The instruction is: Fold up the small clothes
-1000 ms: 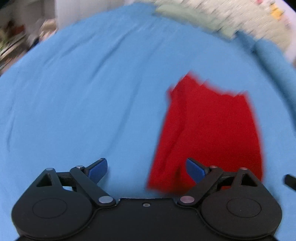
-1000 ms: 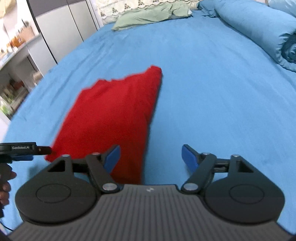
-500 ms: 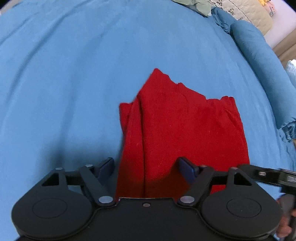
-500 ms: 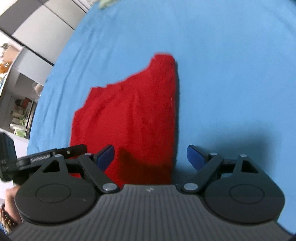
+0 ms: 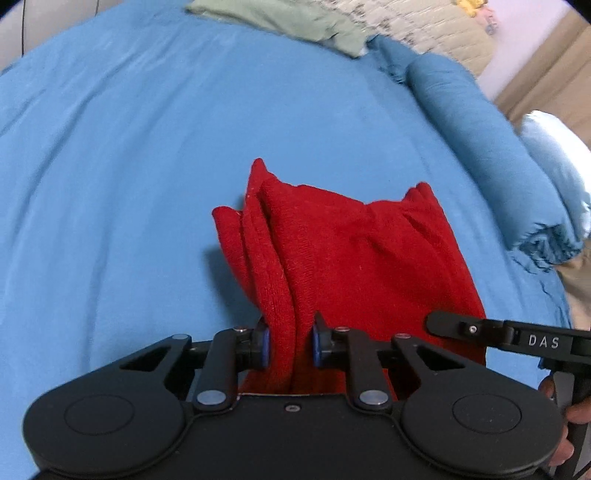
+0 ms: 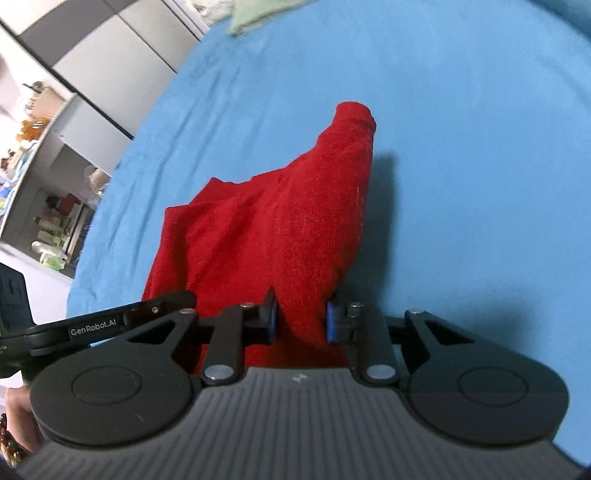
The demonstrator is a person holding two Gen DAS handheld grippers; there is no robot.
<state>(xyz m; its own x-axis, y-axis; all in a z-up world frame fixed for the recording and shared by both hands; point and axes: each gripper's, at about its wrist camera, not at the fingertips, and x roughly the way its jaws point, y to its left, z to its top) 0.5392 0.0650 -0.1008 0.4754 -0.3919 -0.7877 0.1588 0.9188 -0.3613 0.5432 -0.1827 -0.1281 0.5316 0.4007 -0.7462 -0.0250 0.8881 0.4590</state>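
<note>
While the red knitted garment lies on the blue bedsheet, its near edge is pinched at both corners: jaws are closing on cloth in the left gripper and right gripper. Its length runs straight away from both.

One red garment lies on one blue bedsheet, and two grippers are at it: the left gripper and the right gripper, each with two fingers tipped by blue pads, four pads in all. At the far end of the bed there is one green cloth, one rolled blue blanket and one pale pillow. Two hands show, one at the edge of each view: the right hand and the left hand.
</note>
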